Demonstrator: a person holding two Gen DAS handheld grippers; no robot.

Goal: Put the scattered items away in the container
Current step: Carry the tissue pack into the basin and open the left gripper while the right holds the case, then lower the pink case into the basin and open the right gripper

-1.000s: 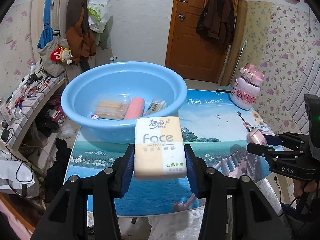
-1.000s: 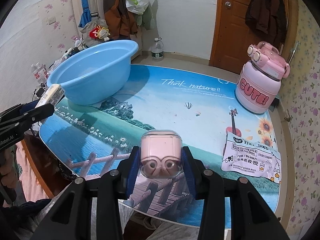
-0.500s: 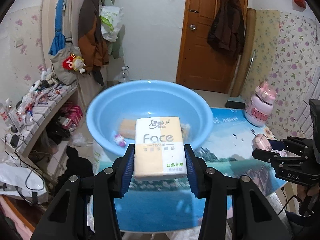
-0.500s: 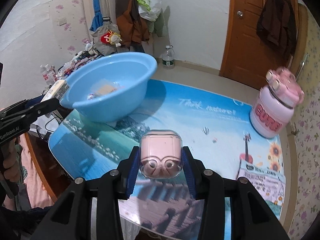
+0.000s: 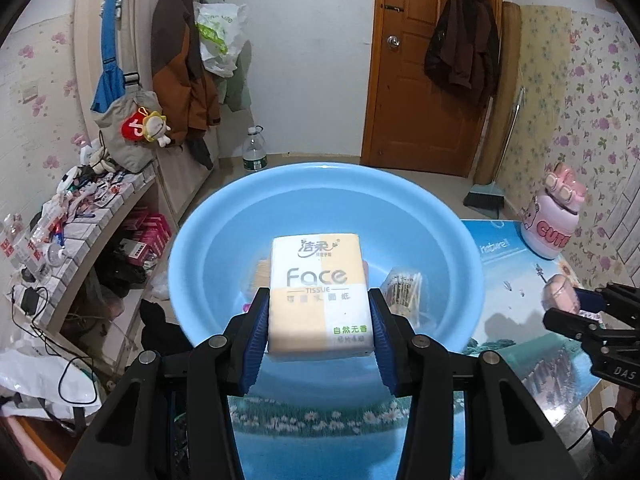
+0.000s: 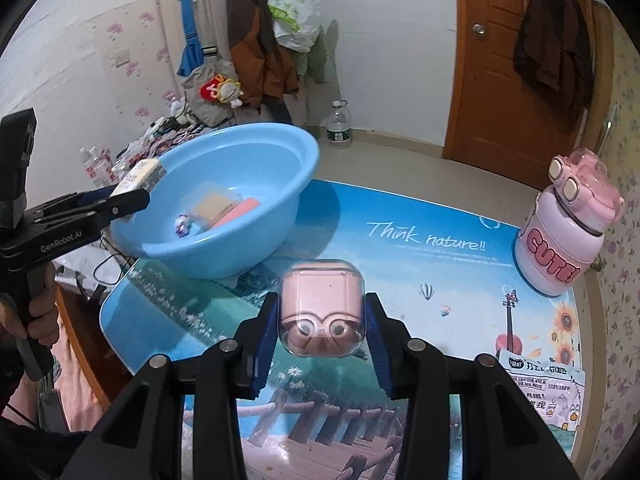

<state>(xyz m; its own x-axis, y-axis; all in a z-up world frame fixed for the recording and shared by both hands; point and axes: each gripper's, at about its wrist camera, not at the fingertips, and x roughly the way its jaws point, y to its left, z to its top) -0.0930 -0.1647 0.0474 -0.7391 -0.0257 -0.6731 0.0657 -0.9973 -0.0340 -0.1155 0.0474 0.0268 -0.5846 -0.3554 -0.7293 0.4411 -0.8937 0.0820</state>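
In the left wrist view, the left gripper [image 5: 320,320] fills the bottom of the frame, its blue pads pressed against both sides of a tissue pack [image 5: 320,296] printed "Face TISSUE", held at centre frame. Right behind the pack is the blue basin [image 5: 460,240], which spans the middle of the picture. Inside it, partly hidden by the pack, lie a clear box of wooden sticks [image 5: 260,274] on the left and a clear packet of thin sticks [image 5: 402,286] on the right. The pack appears in front of the basin's bowl; whether it is past the near rim cannot be told from this view.

In the right wrist view, the right gripper [image 6: 322,322] at lower centre is clamped on a pink earbud case [image 6: 322,304] in a clear cover, seen against the printed table mat [image 6: 420,264]. Further off, in the left-middle of the frame, the basin also holds a pink roll [image 6: 236,214] and a small toy figure [image 6: 182,225]. The left gripper shows at the left edge, carried by a hand [image 6: 38,312], with the tissue pack at the basin's left rim. A snack packet [image 6: 544,384] lies at lower right of the mat, and a pink bottle [image 6: 564,236] marked "CUTE" stands at the right edge.
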